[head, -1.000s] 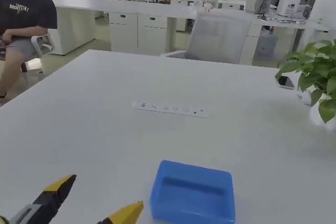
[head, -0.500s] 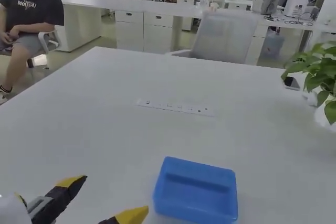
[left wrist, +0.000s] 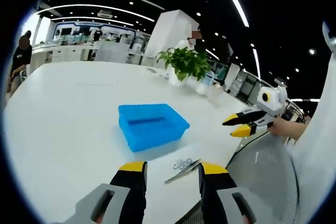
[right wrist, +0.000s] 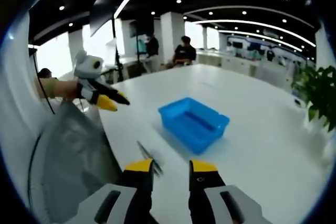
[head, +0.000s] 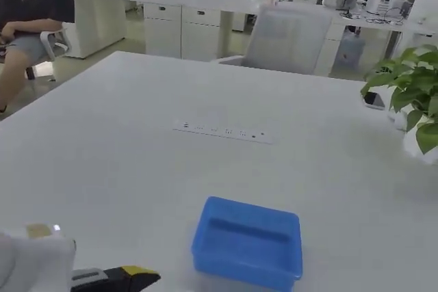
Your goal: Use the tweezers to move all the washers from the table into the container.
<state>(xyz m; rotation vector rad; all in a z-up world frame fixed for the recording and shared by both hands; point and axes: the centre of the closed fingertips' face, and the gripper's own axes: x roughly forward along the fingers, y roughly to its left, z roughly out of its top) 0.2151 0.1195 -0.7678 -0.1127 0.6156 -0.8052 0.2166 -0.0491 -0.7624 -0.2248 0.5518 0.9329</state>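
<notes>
Pulled back lower now, the left gripper point(left wrist: 173, 167) has jaws apart, like the right gripper point(right wrist: 170, 165), by thin, slippery-looking tweezers point(left wrist: 182, 172), probably best pinched in the middle.

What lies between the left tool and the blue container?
In the left gripper view, the tweezers and a small cluster of washers lie on the table between the left tool and the blue container.

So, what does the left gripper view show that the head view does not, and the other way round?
Left gripper view: the tweezers and washers, lying side by side, and the right tool, open. Head view: the power strip and grey chair, plainly; elsewhere too small to tell. Both: the blue container and the plant.
</notes>
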